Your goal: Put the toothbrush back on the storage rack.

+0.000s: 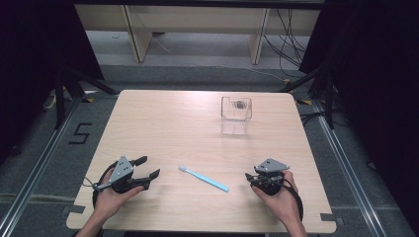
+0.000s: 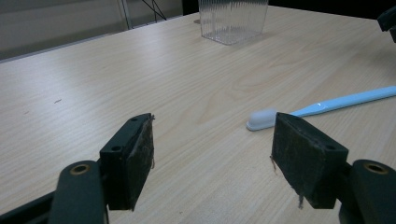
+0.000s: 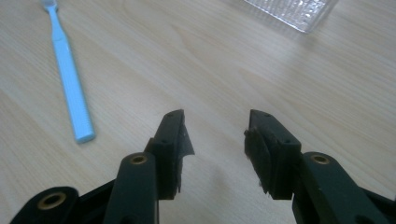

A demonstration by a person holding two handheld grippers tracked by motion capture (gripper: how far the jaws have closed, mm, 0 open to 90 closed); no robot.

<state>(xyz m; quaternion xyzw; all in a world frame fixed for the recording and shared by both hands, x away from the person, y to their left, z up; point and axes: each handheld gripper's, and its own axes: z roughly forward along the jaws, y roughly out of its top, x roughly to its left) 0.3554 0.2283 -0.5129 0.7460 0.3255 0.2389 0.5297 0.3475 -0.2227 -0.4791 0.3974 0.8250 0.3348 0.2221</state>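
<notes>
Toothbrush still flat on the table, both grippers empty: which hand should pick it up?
Probably the right. The right gripper sits open close to the handle end of the toothbrush, the easier part to grip. The left gripper, also open, faces the white bristle head. Neither touches it yet.

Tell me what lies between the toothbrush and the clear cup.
Nothing: in the high view, only bare table separates the toothbrush from the cup.
</notes>
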